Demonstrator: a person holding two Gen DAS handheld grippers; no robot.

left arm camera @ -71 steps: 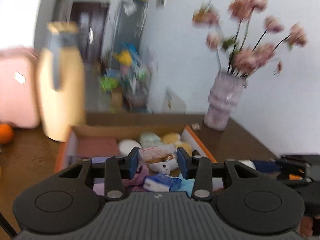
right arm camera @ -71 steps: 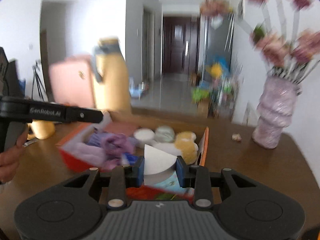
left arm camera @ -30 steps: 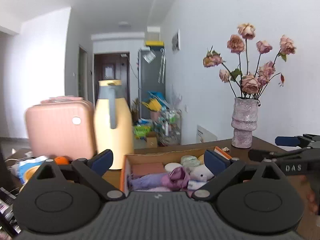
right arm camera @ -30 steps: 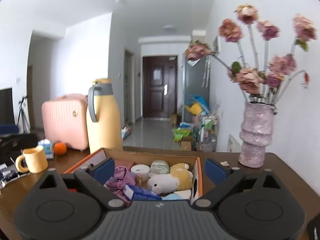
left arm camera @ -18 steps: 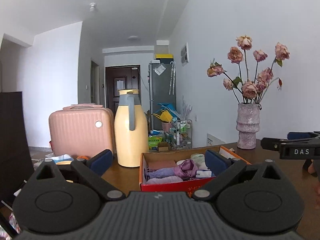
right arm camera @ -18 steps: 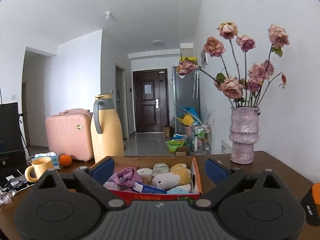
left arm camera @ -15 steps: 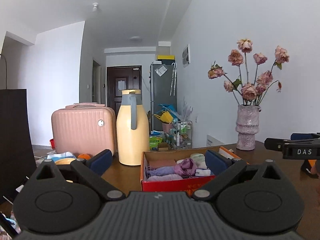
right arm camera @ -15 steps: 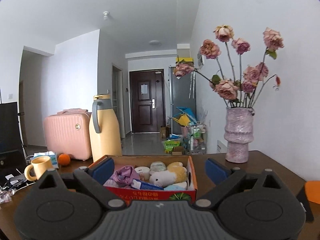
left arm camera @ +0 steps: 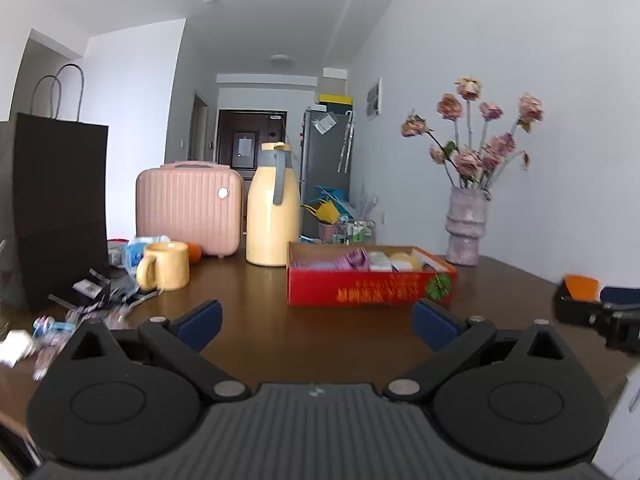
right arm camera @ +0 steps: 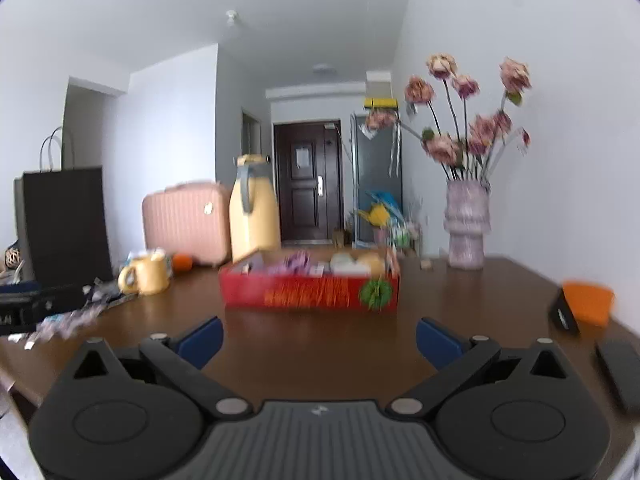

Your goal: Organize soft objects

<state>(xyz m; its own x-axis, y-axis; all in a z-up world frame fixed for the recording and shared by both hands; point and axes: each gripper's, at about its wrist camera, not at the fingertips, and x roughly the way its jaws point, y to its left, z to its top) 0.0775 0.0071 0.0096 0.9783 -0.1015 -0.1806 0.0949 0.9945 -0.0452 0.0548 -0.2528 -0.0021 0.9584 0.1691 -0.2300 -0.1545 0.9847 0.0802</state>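
Red box [left arm camera: 372, 289] on table [left arm camera: 320, 332] holds soft items [left arm camera: 354, 259]; left hand-held gripper [left arm camera: 316, 322], right hand-held gripper [right arm camera: 318, 338] spread, empty.

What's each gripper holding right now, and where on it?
Nothing. The left gripper and right gripper are both open and empty, short of the red box.

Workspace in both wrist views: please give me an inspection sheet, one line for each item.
Surface: dark wooden table, mostly bare in the middle.
Job's things: red box filled with soft items; contents blurred.
Clutter: yellow mug, thermos, pink case, black bag, vase, small wrappers at the left edge.
Grippers: left gripper and right gripper, fingers wide apart, holding nothing.
Cables: nothing seen.
Surroundings: white walls, dark door, fridge.
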